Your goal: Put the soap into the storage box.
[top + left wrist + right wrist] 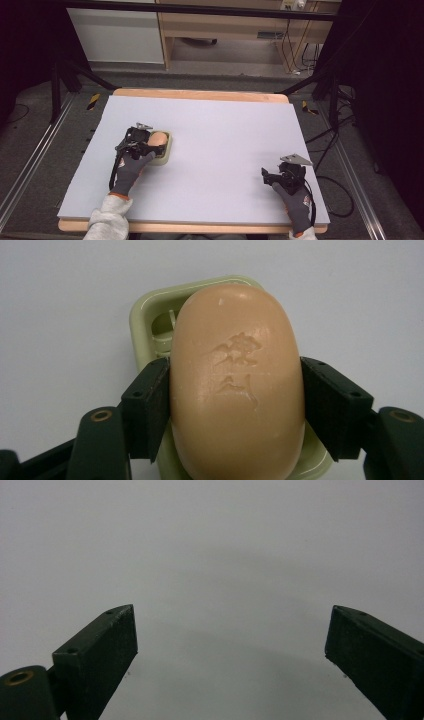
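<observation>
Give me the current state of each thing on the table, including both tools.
Soap bar: lying in the dish, stamped face up, gripped on both sides.
Soap dish: upright on the table, holding the soap.
Left tool: shut on the soap bar, jaws pressed to its two long sides.
Right tool: open, nothing between the jaws, over bare table.
Table: covered by a pale sheet.

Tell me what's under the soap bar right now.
A pale green soap dish sits under the soap bar; its rim and one ribbed corner show. The rest of its floor is covered.
</observation>
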Demonstrator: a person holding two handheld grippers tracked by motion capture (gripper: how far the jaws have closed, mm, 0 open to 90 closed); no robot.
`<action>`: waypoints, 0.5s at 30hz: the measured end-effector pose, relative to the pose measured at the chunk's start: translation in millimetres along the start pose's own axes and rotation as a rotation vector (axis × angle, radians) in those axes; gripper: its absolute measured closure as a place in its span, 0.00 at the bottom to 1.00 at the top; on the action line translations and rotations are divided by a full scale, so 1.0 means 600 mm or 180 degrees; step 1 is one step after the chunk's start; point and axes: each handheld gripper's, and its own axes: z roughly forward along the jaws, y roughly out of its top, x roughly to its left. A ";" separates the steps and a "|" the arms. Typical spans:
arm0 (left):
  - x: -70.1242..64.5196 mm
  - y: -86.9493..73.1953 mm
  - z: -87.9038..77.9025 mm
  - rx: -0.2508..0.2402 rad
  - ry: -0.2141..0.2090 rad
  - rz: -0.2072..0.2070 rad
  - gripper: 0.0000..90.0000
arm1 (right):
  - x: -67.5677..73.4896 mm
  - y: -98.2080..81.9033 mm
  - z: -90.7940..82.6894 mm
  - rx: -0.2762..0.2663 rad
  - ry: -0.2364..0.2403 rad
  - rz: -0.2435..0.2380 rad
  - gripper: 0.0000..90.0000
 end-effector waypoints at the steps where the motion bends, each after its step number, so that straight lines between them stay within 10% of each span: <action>1: 0.001 -0.001 0.001 0.0019 -0.0009 0.0016 0.35 | 0.000 0.000 0.000 0.0008 -0.0001 0.0006 0.08; 15: -0.005 -0.002 0.009 0.0042 0.0007 0.0010 0.35 | 0.001 0.000 0.000 0.0008 -0.0006 0.0003 0.08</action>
